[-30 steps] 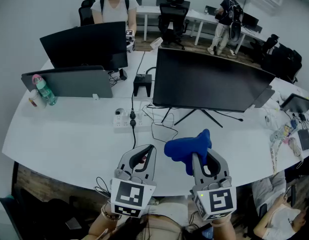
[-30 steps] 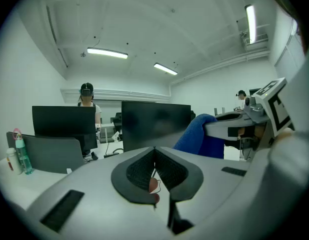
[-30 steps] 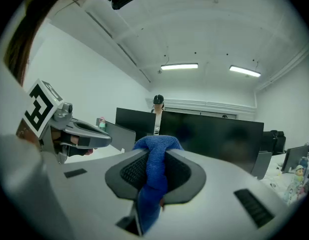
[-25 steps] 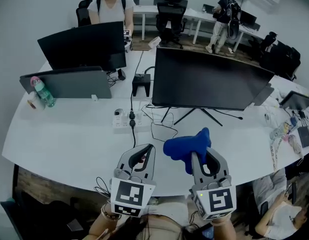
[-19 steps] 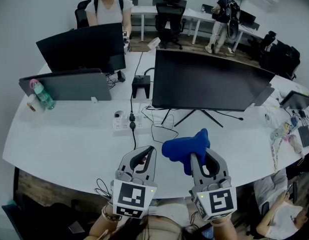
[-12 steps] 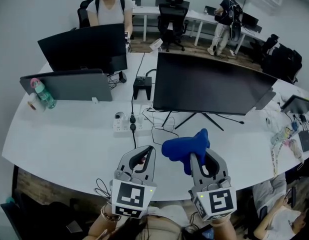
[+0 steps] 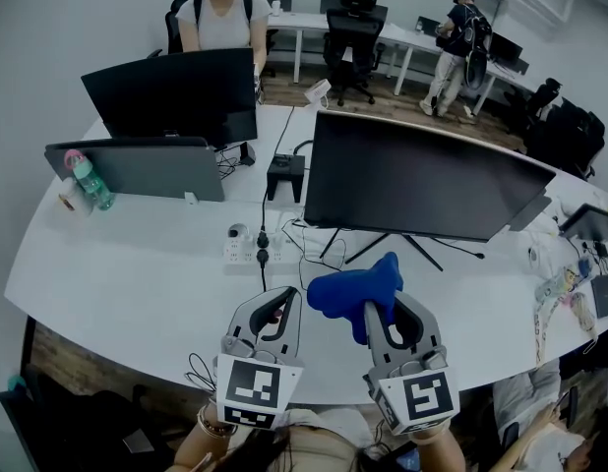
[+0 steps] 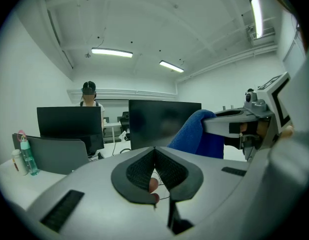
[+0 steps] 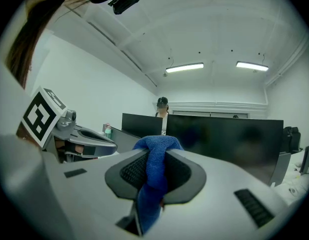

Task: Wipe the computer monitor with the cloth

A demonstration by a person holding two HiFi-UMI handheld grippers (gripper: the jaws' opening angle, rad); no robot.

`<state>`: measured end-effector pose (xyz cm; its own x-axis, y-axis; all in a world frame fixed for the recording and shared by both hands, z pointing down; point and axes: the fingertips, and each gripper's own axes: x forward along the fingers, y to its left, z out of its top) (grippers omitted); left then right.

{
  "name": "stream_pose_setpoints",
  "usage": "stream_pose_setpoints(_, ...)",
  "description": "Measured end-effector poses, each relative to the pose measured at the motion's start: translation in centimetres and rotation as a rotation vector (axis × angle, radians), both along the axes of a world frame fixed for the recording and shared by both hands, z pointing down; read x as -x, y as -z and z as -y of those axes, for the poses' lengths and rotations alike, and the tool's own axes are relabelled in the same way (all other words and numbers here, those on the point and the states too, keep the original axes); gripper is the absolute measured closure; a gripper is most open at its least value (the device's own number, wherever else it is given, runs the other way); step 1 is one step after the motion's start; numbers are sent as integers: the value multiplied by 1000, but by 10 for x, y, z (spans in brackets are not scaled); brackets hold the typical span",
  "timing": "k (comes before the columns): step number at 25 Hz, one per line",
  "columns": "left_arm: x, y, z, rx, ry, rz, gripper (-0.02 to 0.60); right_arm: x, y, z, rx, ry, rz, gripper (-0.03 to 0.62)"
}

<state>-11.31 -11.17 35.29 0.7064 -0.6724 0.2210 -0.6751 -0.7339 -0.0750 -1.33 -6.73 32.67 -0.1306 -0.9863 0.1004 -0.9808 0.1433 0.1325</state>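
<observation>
Right gripper (image 9: 155,158) fingers clamp the cloth (image 9: 150,191); left gripper (image 8: 154,153) (empty) closed.

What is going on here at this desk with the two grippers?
A person holds a gripper in each hand above the white desk. The right gripper is shut on a blue cloth, which bunches up above its jaws. The left gripper is shut and holds nothing. Both hover in front of the large dark monitor. The cloth does not touch the screen, so the wiping has not yet begun.
</observation>
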Motion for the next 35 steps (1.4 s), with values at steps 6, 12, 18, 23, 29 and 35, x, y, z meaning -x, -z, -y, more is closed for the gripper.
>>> stream_pose_setpoints(6, 0, 6, 10, 8, 50, -2, 572, -6, 10, 15, -9, 30, -9, 522)
stream_pose_setpoints(12, -3, 8, 20, 9, 85, 3, 572, -5, 16, 31, -23, 78, -13, 522)
stream_pose_setpoints(18, -7, 10, 26, 10, 112, 11, 572, -7, 22, 42, -41, 112, -6, 522)
stream_pose_setpoints(23, -11, 12, 30, 7, 143, 12, 572, -11, 31, 49, -66, 139, -9, 522)
stream_pose_setpoints(29, -14, 12, 36, 5, 172, 18, 572, -13, 38, 63, -67, 158, -9, 522)
stream_pose_setpoints(35, -12, 10, 43, 8, 199, 25, 572, -9, 49, 78, -127, 198, 2, 522)
